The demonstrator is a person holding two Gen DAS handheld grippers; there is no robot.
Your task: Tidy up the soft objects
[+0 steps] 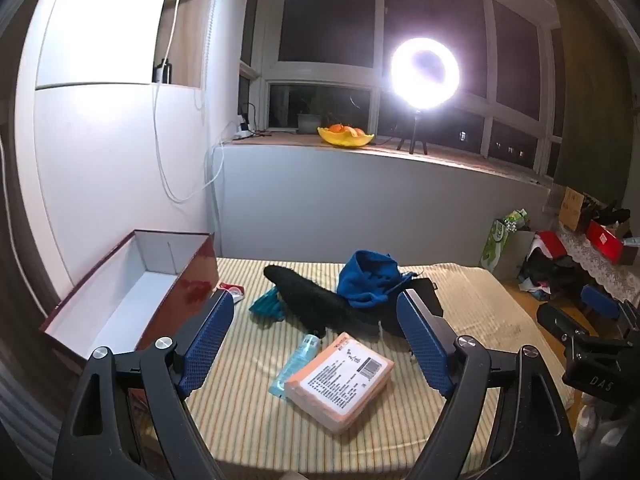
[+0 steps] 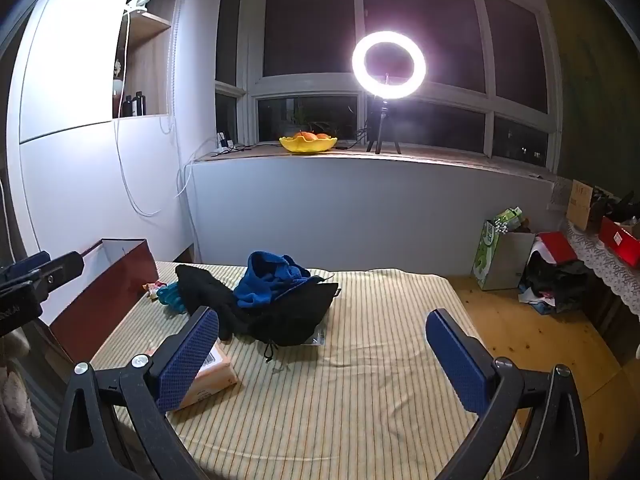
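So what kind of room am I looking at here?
Probably a room in a home, at night: a striped cloth-covered table heaped with clothing, a yellow fruit bowl on the windowsill, dark windows behind a lit ring light.

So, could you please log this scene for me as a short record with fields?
surface: table under a striped cloth
container: red box, open, white inside, at the table's left edge
soft items: blue garment on top of black garment, teal item beside them
packets: orange pack, blue tube touching it
left gripper: open, holding nothing
right gripper: open, holding nothing
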